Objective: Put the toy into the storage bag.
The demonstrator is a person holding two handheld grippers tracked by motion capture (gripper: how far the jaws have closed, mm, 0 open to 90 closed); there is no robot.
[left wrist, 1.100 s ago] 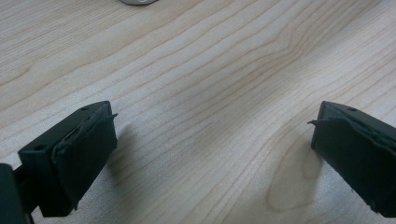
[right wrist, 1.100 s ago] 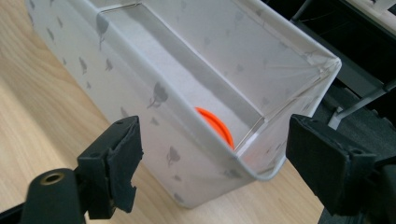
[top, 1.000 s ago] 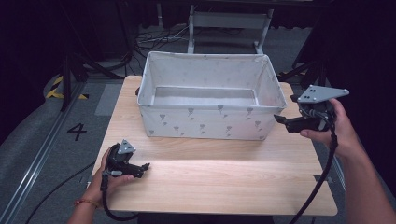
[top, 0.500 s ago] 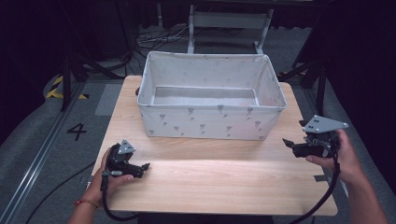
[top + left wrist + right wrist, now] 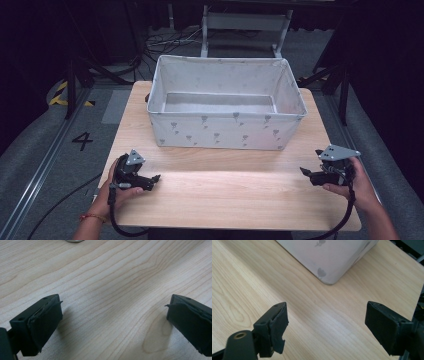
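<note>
Resting low over the pale wooden surface (image 5: pixel 225 195), the left gripper (image 5: pixel 155 178) sits at the near left corner in the high view, held in the person's left hand (image 5: pixel 116 189), its jaws spread with nothing but bare wood grain between them in the left gripper view. At the top edge of that same view a small greyish round shape (image 5: pixel 74 240) is cut off, too little of it showing to tell what it is. The right gripper (image 5: pixel 303 171) sits near the right edge of the surface, held in the person's right hand (image 5: pixel 356 185) with its grey three-cornered plate on top; its jaws are also spread and hold nothing. Whether either gripper actually touches the wood cannot be told. The white fabric-lined rectangular bin with a small grey print (image 5: pixel 226 131) stands on the far half of the surface, well apart from both grippers, and what can be seen of its inside is bare grey floor; the near wall hides the front strip of that floor. In the right gripper view one rounded lower corner of the bin (image 5: pixel 329 267) shows ahead of the jaws, the rest cut off by the frame. Beyond the surface the room is dark, with cables and a metal frame only faintly visible.
</note>
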